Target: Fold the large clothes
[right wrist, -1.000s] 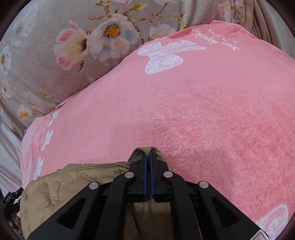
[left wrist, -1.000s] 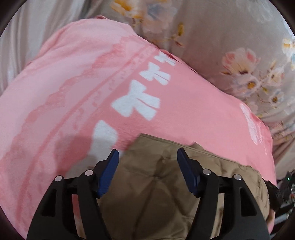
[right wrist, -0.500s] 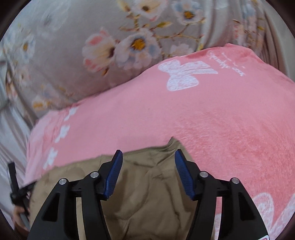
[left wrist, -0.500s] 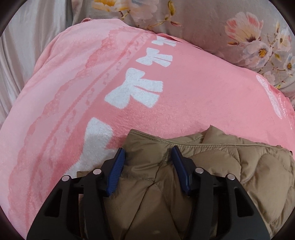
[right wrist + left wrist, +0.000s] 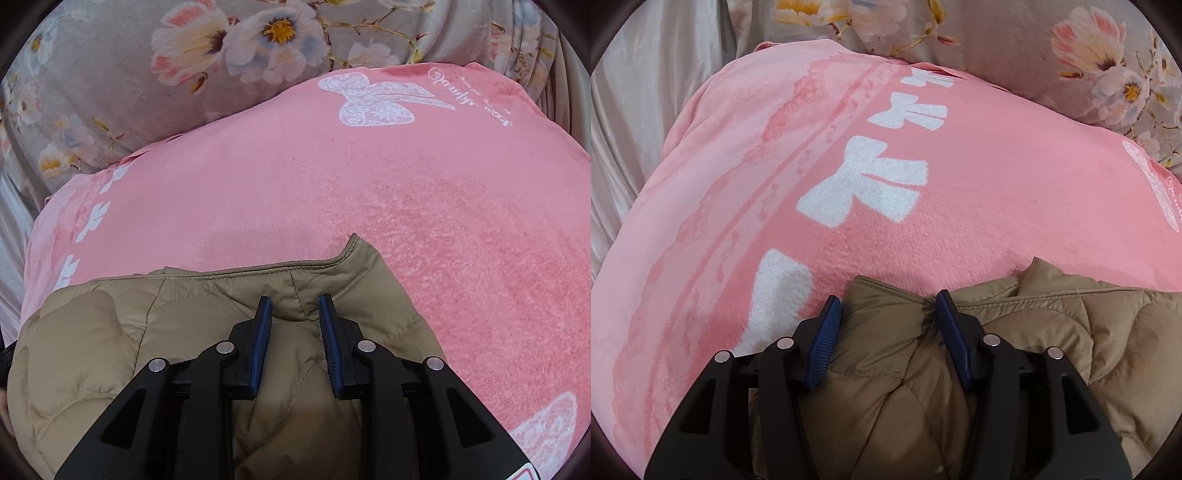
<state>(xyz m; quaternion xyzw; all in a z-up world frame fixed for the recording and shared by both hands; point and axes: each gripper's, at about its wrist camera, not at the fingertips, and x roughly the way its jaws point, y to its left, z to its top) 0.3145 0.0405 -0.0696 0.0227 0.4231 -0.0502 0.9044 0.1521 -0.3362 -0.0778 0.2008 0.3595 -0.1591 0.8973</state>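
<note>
A tan quilted jacket (image 5: 1071,332) lies bunched on a pink fleece blanket (image 5: 979,192). In the left wrist view my left gripper (image 5: 888,310) is open, its blue pads on either side of a raised fold at the jacket's left edge, without pinching it. In the right wrist view the jacket (image 5: 110,343) fills the lower left, with a pointed corner toward the blanket (image 5: 406,192). My right gripper (image 5: 295,306) is partly open, its pads straddling a ridge of jacket fabric near the jacket's far hem.
A grey floral pillow (image 5: 1052,48) lies behind the blanket; it also shows in the right wrist view (image 5: 147,74). Pale satin sheet (image 5: 639,110) lies to the left. The blanket carries white bow and butterfly prints (image 5: 373,99).
My right gripper let go of the jacket's corner and opened, then narrowed over a fold. My left gripper narrowed its gap and shifted toward the jacket's left edge. The jacket settled on the blanket.
</note>
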